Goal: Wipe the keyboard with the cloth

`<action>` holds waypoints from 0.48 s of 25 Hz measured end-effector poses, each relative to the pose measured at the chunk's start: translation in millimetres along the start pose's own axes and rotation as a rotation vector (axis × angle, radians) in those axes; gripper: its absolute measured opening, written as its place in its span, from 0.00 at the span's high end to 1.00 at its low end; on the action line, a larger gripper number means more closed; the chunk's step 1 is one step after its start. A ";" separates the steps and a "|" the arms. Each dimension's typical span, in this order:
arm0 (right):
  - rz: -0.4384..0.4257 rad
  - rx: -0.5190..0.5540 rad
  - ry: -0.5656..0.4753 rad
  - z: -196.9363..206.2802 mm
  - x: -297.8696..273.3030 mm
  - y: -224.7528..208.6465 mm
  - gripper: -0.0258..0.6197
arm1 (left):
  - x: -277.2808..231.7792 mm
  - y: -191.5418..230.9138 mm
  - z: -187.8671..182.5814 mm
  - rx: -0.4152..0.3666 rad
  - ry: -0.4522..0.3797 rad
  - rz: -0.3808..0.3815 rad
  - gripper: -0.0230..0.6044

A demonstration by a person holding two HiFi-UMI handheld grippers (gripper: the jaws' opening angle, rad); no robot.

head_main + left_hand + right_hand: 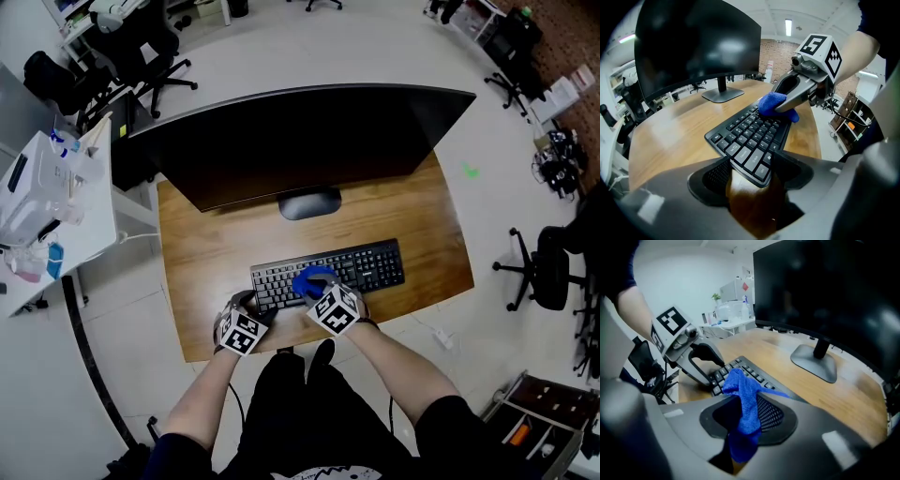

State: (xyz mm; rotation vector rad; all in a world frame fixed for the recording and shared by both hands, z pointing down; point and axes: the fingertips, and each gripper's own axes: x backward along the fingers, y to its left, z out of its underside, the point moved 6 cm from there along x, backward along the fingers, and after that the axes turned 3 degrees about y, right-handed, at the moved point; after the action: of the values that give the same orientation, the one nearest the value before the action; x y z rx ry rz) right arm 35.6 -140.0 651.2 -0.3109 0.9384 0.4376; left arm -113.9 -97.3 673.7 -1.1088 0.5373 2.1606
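Head view: The keyboard (328, 272) lies on a wooden desk (206, 244), near the front edge and in front of a large monitor (300, 141). The left gripper (253, 305) sits at the keyboard's left end. The right gripper (317, 287) reaches over the left half of the keys, and the blue cloth (312, 278) is bunched under its tips. The right half of the keys lies uncovered.

Left gripper view: The front left corner of the keyboard (750, 136) runs in between this gripper's jaws, which are closed on it. This reads as a steadying hold. Further along the keys, the cloth (774, 104) is pressed down under the tips of the right gripper (787, 101).

Right gripper view: The jaws are clamped on the cloth (745, 404). A fold of it stands up between them and the rest hangs below. The keys show just beyond, with the left gripper (710, 369) at the keyboard's end.

Assessment: Wiping is under way on the left half of the keyboard. The next move calls for dragging the cloth along the key rows toward the right end. Pressure should stay light and even so the keys are not snagged. The left gripper should keep its hold so the keyboard does not slide on the desk.
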 end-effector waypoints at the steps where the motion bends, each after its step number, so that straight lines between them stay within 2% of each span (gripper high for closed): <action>1: -0.019 -0.018 -0.020 0.2 1.5 0.5 0.80 | -0.3 -0.3 0.2 0.000 -0.002 0.000 0.51; 3: -0.020 -0.086 -0.068 2.7 10.8 -8.8 0.80 | -1.0 -1.2 0.7 -0.003 -0.004 0.000 0.51; 5: 0.029 -0.154 -0.107 6.8 27.8 -30.7 0.80 | -1.7 -1.8 0.8 -0.007 -0.001 0.006 0.51; 9: 0.198 -0.237 -0.123 23.3 67.2 -94.6 0.80 | 0.2 -1.8 -1.2 -0.011 -0.010 0.011 0.51; 12: 0.327 -0.293 -0.083 41.2 93.8 -142.3 0.80 | -0.6 -2.1 0.8 -0.011 -0.008 0.019 0.51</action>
State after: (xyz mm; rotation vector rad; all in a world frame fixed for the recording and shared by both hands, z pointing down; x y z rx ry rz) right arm 182.5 -224.5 606.1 -0.4028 0.8450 0.8869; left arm -112.7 -95.5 674.5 -1.1047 0.5352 2.1860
